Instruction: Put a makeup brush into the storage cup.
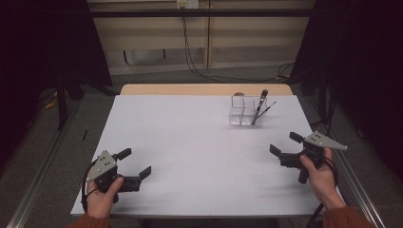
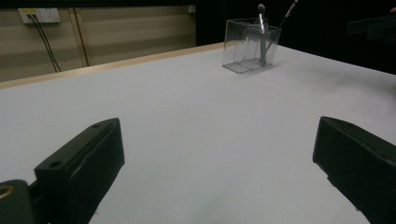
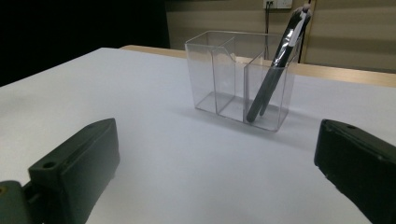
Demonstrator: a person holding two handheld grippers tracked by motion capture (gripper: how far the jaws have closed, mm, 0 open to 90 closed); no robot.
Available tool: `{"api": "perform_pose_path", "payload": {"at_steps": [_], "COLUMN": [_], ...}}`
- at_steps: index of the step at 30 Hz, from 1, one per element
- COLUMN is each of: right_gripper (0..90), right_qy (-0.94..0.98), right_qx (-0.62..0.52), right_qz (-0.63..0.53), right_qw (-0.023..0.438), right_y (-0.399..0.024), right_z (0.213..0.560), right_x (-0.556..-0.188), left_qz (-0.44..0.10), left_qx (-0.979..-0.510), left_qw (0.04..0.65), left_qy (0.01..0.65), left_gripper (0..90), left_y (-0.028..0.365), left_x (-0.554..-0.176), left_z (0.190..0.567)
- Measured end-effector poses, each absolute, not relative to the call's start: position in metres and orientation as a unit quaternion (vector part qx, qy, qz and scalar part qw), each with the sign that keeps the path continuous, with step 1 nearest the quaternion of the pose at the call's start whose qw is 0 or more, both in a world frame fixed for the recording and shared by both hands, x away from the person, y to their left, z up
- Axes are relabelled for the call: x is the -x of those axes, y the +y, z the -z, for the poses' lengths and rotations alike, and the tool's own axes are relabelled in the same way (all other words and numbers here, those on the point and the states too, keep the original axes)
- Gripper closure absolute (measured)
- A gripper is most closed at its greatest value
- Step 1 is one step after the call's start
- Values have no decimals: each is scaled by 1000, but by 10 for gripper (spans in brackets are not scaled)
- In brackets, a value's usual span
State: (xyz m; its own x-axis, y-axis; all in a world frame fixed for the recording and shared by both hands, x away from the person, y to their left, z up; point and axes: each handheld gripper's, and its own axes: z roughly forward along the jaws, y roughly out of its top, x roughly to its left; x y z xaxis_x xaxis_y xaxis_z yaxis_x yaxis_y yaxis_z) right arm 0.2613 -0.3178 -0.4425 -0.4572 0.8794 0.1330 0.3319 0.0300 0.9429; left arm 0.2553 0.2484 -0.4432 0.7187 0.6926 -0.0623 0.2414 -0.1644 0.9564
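A clear, boxy plastic holder is keeping two slim dark pens leaning; both tools, left and right, are gaping, well short of the holder.

Colours here are pretty muted: the table has a plain white top with a light wood strip along its far edge, and the far-right organiser is clear see-through plastic holding a black pen with a white clip plus a thinner dark brush. Both the left gripper and right gripper have matte black jaws topped by pale grey triangular plates, and the person's sleeves are rusty orange-brown. The far wall is beige with black cables hanging down, and the floor is grey.
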Motion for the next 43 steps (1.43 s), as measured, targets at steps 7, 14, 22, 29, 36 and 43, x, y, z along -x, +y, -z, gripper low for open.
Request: {"api": "perform_pose_path", "payload": {"at_steps": [7, 14, 22, 29, 36, 43], "right_gripper": [0, 0, 5, 0, 0, 0], "right_qy": [656, 655, 653, 659, 661, 663], "right_qx": [-458, -460, -450, -437, -440, -437], "right_qz": [-539, -538, -536, -541, -539, -541], "right_qw": [263, 266, 290, 286, 281, 278], "right_y": [-321, -321, -318, -313, -315, -314], "right_z": [447, 452, 454, 454, 456, 456], "right_x": [-247, -233, -215, -205, -206, -208], "left_qz": [-194, -195, -200, -201, -204, -205], "left_qx": [-715, -713, -712, -712, -717, -712], "left_qw": [590, 591, 587, 585, 577, 582], "left_qy": [320, 324, 329, 332, 335, 335], "left_gripper": [23, 22, 21, 21, 21, 21], "left_y": [247, 249, 251, 252, 255, 254], "left_x": [-254, -252, -249, -246, -243, -244], "left_z": [443, 444, 445, 445, 446, 445]}}
